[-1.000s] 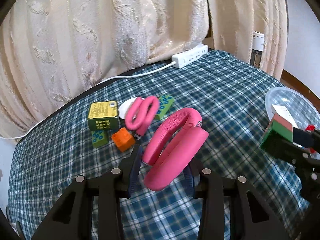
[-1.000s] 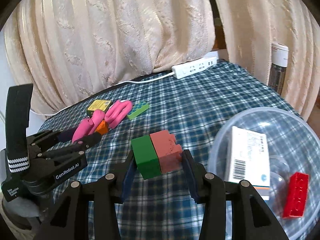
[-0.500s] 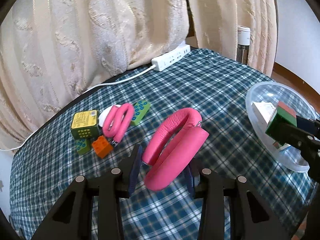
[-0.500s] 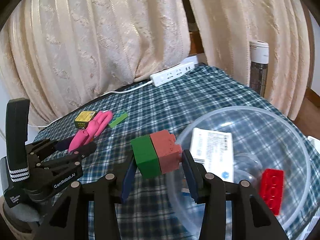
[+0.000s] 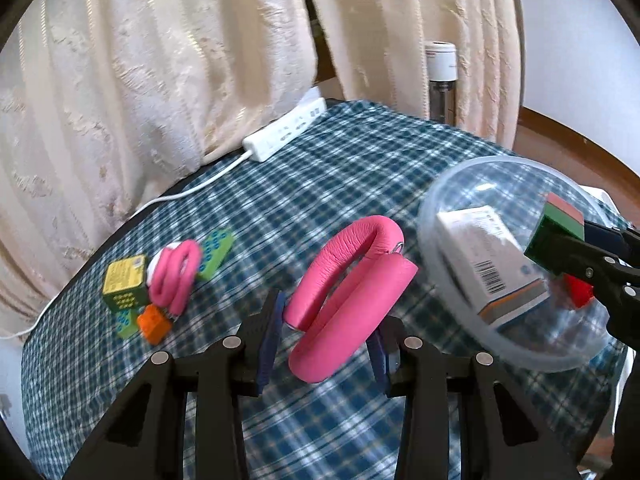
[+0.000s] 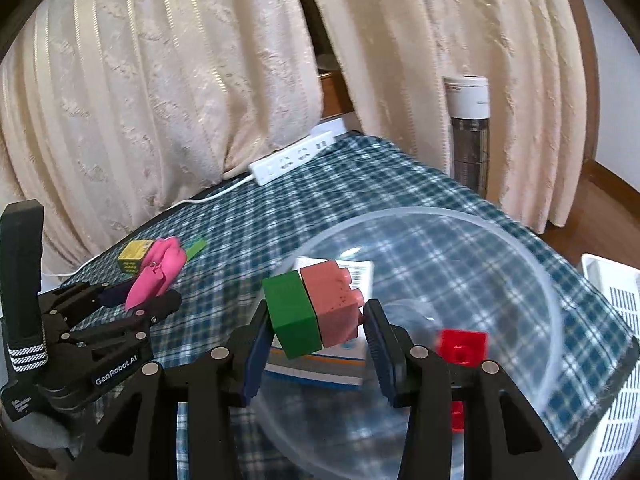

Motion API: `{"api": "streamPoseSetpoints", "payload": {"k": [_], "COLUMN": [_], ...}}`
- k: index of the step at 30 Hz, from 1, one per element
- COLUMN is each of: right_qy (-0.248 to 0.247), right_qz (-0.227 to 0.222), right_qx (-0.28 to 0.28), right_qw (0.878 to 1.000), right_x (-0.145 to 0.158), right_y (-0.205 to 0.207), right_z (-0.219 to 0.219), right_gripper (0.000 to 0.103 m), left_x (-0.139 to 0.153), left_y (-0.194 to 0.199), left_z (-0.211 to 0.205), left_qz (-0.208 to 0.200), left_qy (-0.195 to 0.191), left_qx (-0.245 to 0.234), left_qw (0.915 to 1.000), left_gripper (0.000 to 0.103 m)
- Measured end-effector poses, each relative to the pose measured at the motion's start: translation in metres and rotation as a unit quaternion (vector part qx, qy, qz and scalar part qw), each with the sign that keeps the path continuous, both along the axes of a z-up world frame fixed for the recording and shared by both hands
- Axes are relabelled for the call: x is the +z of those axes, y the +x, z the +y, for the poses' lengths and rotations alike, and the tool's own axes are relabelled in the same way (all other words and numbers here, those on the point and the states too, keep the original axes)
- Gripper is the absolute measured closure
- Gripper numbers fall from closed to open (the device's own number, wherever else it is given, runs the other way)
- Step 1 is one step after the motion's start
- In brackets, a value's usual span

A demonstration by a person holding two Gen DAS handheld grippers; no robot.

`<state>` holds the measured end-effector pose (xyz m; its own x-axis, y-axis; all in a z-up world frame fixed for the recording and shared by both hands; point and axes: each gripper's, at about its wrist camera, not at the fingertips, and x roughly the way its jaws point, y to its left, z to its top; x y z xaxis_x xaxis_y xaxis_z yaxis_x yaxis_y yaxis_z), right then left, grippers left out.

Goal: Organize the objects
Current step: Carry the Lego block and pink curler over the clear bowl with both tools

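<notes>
Right tongs (image 6: 316, 320) gripping blocks (image 6: 316, 306) half-hide the boxed carton (image 6: 320, 356).

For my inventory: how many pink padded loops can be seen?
2. One pink loop is held in the left gripper; a smaller loop lies on the tablecloth among blocks. Others may be hidden.

Both wrist views look forward over the plaid table (image 5: 360, 168), sharing the clear bowl (image 6: 532, 280).
</notes>
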<state>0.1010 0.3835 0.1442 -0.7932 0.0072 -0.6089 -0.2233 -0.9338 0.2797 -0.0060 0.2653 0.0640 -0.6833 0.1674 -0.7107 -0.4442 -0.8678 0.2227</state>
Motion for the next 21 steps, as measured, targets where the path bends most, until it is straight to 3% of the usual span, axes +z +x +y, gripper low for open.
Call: {"api": "streamPoseSetpoints", "payload": {"k": [21], "right_qy": [-0.011], "right_qz": [-0.009], "right_qx": [-0.047], "right_qw": [0.999], "right_x": [-0.010], "right_y": [0.017], "right_z": [0.064], "right_gripper": [0.055], "left_x": [-0.001], "left_y": [0.001], "left_z": [0.086], "left_qz": [-0.003], "left_qy": [-0.011], "left_qx": [-0.060], "left_qw": [0.9981], "left_gripper": [0.062]}}
